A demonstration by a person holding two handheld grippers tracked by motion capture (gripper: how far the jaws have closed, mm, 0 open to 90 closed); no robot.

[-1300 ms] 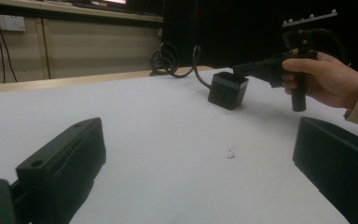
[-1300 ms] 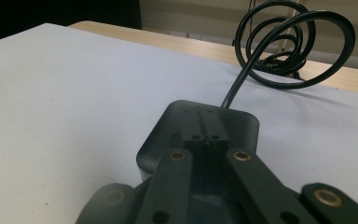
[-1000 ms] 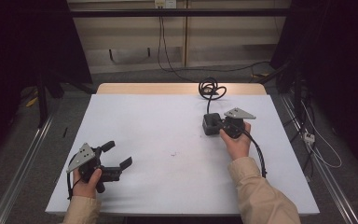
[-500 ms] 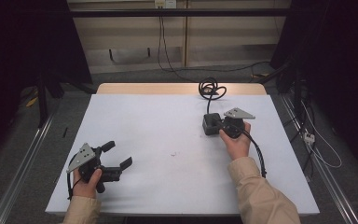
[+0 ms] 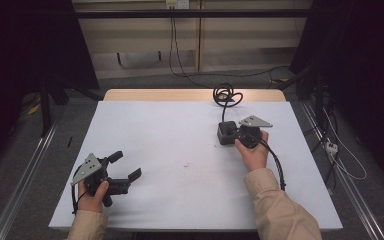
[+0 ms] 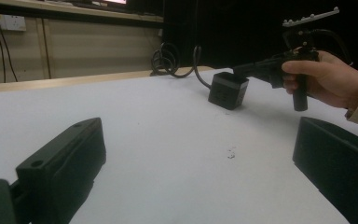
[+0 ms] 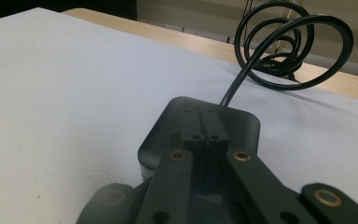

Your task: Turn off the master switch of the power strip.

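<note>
Table [image 5: 180, 130] with a white top takes up the middle of the high view, a bare wooden strip showing along its far edge. Right of centre in that view sits a small black box [image 5: 225, 133], a power-adapter-like block, with a black cord [image 5: 226, 95] running up from it into loose coils on the wooden strip at upper centre. The right gripper [image 5: 231, 133], held in the right hand [image 5: 253, 153], lies with its tip at the box; in the right gripper view its jaws are drawn together with no gap between them, resting over the top of the box [image 7: 199, 135] in the lower middle of the frame, while the cord [image 7: 286, 44] loops at upper right. The left gripper view shows the same box [image 6: 228, 90] at centre right, standing on the white top, the right gripper [image 6: 242, 71] level and meeting it from the right. At lower left of the high view, the left gripper [image 5: 126, 165] is held in the left hand [image 5: 96, 195] just above the near edge, its jaws spread wide with nothing between them, well apart from the box. A tiny speck [image 5: 186, 163] lies on the white top near the centre.
</note>
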